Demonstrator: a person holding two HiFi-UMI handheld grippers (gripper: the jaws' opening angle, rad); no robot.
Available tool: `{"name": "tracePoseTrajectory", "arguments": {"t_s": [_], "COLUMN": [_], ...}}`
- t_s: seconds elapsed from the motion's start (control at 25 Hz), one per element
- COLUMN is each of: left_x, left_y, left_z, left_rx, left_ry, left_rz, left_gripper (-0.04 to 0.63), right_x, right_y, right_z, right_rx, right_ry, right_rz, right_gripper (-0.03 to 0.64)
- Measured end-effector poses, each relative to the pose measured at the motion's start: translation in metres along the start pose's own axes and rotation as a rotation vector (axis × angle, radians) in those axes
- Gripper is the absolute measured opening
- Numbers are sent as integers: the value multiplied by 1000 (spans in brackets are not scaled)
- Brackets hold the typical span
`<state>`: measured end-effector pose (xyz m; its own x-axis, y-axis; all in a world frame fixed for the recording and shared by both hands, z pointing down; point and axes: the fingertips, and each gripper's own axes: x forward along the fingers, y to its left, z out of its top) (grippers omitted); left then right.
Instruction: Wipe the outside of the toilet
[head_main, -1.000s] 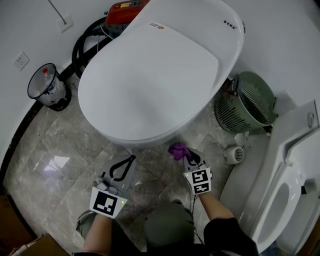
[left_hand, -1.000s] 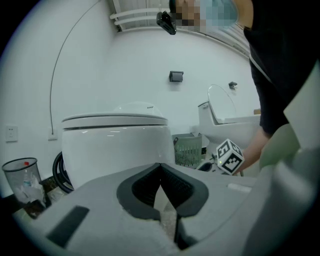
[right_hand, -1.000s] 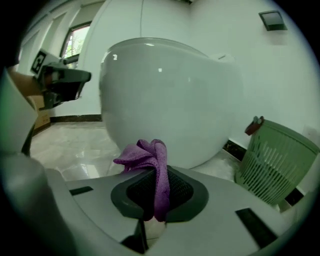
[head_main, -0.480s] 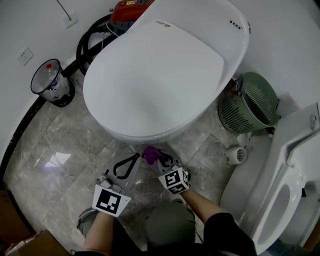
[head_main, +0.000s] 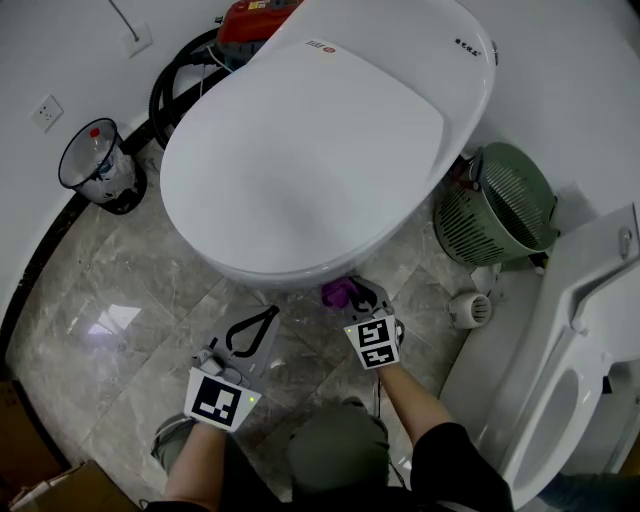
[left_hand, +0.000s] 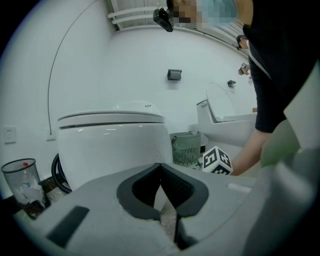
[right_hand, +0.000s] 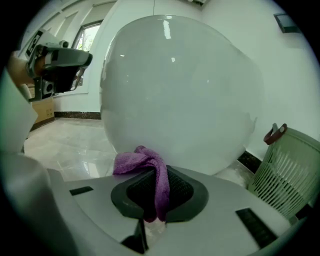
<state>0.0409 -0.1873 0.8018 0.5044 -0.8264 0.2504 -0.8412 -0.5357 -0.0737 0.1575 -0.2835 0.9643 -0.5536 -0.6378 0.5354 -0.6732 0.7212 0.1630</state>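
Observation:
The white toilet (head_main: 320, 140) with its lid down fills the middle of the head view. My right gripper (head_main: 354, 298) is shut on a purple cloth (head_main: 338, 292), which sits at the lower front of the bowl, just under the rim. In the right gripper view the purple cloth (right_hand: 146, 163) hangs from the pinched jaws of my right gripper (right_hand: 159, 174), close against the bowl wall (right_hand: 180, 95). My left gripper (head_main: 265, 315) hovers over the floor in front of the toilet, shut with nothing in it. In its own view my left gripper (left_hand: 161, 169) points at the bowl (left_hand: 112, 145).
A black waste bin (head_main: 95, 165) with a clear liner stands at the left wall. A green basket (head_main: 505, 205) stands right of the toilet, with a small white vent part (head_main: 468, 309) beside it. A second white fixture (head_main: 580, 340) lies at the right. Black hose (head_main: 175, 90) coils behind the toilet.
My right gripper swung the purple cloth left along the bowl's front, then back to the right. My left gripper has barely moved.

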Motion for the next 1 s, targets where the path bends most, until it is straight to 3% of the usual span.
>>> {"name": "tracePoseTrajectory", "arguments": {"t_s": [0.4,0.64,0.84,1.0], "left_x": [3,5,2,0], "left_y": [-8,-9,-8,-7], "left_z": [-5,-3,-1,1], "left_rx": [7,12,15,6], "left_ry": [16,15,7,-4], "left_rz": [-13,-11,-9,-23], "left_gripper": [6,6,6,6], "right_x": [1,14,14,10], "right_y": [-139,-205,-234,-228], "right_z": [-4,-11,-13,-16], "right_rx": [52,155,187,176], "right_ry": [28,94,138,136], "right_rz": [-269,-395,-470,-467], "right_gripper": [41,41,41,40]}}
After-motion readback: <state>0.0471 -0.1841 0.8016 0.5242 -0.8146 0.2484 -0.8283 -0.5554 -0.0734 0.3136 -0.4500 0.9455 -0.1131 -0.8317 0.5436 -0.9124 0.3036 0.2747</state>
